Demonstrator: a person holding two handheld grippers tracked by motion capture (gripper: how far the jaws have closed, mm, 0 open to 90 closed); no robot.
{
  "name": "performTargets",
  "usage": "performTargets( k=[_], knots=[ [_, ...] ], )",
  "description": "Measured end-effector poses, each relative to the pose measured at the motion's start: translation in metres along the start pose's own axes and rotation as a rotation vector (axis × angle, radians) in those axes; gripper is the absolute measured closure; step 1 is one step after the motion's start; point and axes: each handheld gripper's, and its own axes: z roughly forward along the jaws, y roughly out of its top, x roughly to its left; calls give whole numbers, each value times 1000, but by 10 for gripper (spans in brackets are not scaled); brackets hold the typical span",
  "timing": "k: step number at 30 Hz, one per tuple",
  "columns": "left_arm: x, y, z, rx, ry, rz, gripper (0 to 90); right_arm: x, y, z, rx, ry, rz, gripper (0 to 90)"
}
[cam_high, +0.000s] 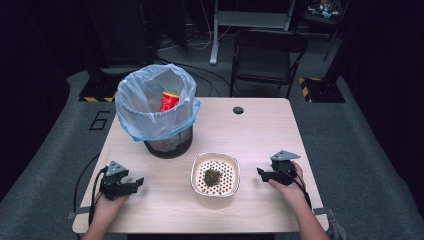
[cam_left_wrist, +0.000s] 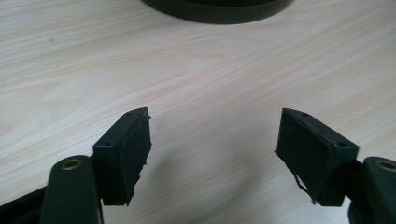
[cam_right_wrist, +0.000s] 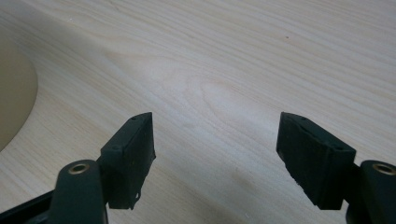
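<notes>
A cream perforated strainer bowl (cam_high: 215, 174) sits near the table's front middle with a dark clump of waste (cam_high: 212, 176) in it. Behind it to the left stands a black bin (cam_high: 167, 145) lined with a pale blue bag (cam_high: 150, 107); a red can (cam_high: 169, 101) lies inside. My left gripper (cam_high: 134, 184) rests open on the table at the front left, jaws wide apart over bare wood (cam_left_wrist: 215, 135). My right gripper (cam_high: 262, 174) rests open just right of the bowl, nothing between its jaws (cam_right_wrist: 215, 140). The bowl's cream rim (cam_right_wrist: 14, 100) shows at the left edge of the right gripper view.
The light wood table (cam_high: 260, 130) has a round cable hole (cam_high: 238, 110) near its far edge. A black folding chair (cam_high: 267, 55) and a grey desk leg (cam_high: 215, 35) stand beyond the table. The bin's dark base (cam_left_wrist: 215, 9) lies ahead of the left gripper.
</notes>
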Motion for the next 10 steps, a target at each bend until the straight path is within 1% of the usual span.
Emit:
performTargets(
  k=[1,2,3,4,5,6,7,9,10],
  knots=[
    [3,-1,0,-1,15,-13,248,0,-1,1,7,-2,7,274],
    [3,-1,0,-1,15,-13,246,0,-1,1,7,-2,7,274],
    [6,-2,1,-7,25,-23,246,0,-1,1,8,3,10,274],
    [7,-2,0,2,27,-22,239,-1,-1,1,9,-1,7,274],
    [9,-3,1,-7,35,-34,229,-1,-2,1,9,-6,0,274],
    [9,-3,1,-7,35,-34,225,-1,-2,1,9,-6,0,274],
    [10,-3,1,-3,39,-40,219,-1,-4,1,1,-17,13,273],
    [12,-3,2,4,44,-44,218,-4,-5,1,2,-18,8,273],
    [13,-4,2,12,42,-48,216,-5,-5,1,3,-29,9,273]
  ],
)
